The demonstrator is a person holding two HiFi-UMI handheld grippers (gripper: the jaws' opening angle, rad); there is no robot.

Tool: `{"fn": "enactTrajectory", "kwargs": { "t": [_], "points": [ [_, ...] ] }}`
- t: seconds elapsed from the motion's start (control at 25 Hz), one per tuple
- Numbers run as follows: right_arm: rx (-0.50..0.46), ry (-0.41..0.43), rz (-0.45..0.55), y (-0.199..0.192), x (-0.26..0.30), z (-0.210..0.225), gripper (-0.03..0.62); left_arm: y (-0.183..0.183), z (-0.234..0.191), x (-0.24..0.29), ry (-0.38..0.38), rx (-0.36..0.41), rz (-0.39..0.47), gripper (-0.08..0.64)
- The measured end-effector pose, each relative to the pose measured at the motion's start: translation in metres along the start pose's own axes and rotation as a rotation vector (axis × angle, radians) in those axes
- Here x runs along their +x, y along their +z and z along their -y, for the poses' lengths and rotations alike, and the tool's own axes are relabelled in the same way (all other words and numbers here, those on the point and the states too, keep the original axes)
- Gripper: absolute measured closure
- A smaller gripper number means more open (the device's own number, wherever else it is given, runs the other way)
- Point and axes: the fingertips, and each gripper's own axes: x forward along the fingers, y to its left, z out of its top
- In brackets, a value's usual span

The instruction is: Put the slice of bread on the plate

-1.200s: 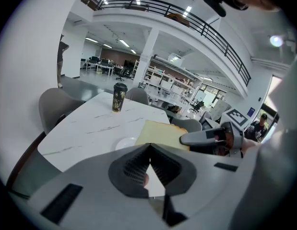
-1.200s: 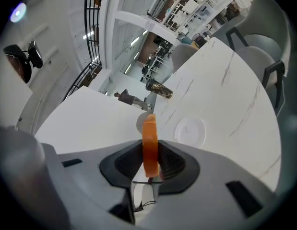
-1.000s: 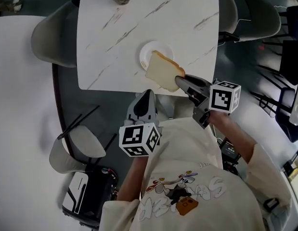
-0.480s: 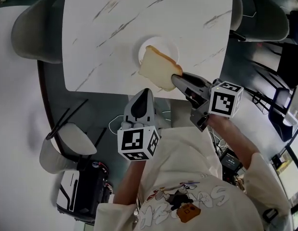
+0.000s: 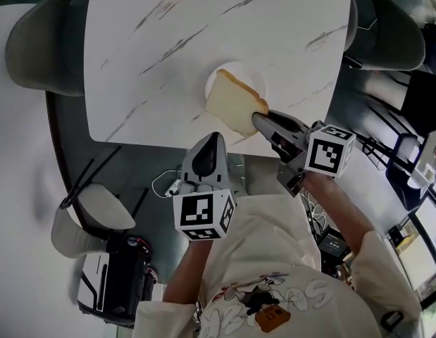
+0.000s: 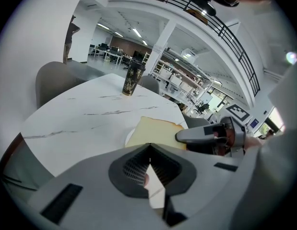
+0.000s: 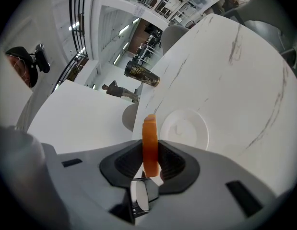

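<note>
The slice of bread (image 5: 234, 104), pale with a brown crust, hangs tilted over the near side of the small white plate (image 5: 246, 74) on the marbled white table (image 5: 161, 48). My right gripper (image 5: 262, 120) is shut on the bread's near corner. In the right gripper view the bread (image 7: 149, 143) stands edge-on between the jaws of that gripper (image 7: 149, 153), with the plate (image 7: 186, 128) beyond it. My left gripper (image 5: 210, 143) hovers off the table's near edge, left of the bread, its jaws together and holding nothing. In the left gripper view the bread (image 6: 155, 131) shows past that gripper (image 6: 149, 150).
A dark patterned cup (image 6: 133, 78) stands at the table's far side. Grey chairs flank the table at left (image 5: 41, 41) and right (image 5: 387, 34). A pale seat (image 5: 91, 220) and a dark bag sit on the floor at lower left.
Both grippers have sunk a little. The bread stays in the right gripper and hangs lower over the plate's near side.
</note>
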Motion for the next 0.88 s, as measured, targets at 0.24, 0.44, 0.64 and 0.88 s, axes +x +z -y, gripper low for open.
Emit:
{"fn": "enactTrajectory", "kwargs": {
  "t": [0.24,0.44,0.64,0.88],
  "points": [
    [0.04,-0.032,-0.023,0.001,0.012,0.009,0.502,0.009,-0.009,0.014,-0.017,0.004,-0.018,0.551],
    [0.052,-0.077,-0.016,0.005,0.015,0.018,0.502,0.008,-0.016,0.027,-0.029,-0.005,-0.055,0.551],
    [0.04,-0.137,-0.013,0.006,0.016,0.03,0.501,0.005,-0.018,0.036,-0.041,-0.006,-0.086,0.551],
    [-0.041,-0.253,-0.044,0.007,0.017,0.04,0.459,0.005,-0.019,0.043,-0.047,-0.008,-0.087,0.551]
  ]
}}
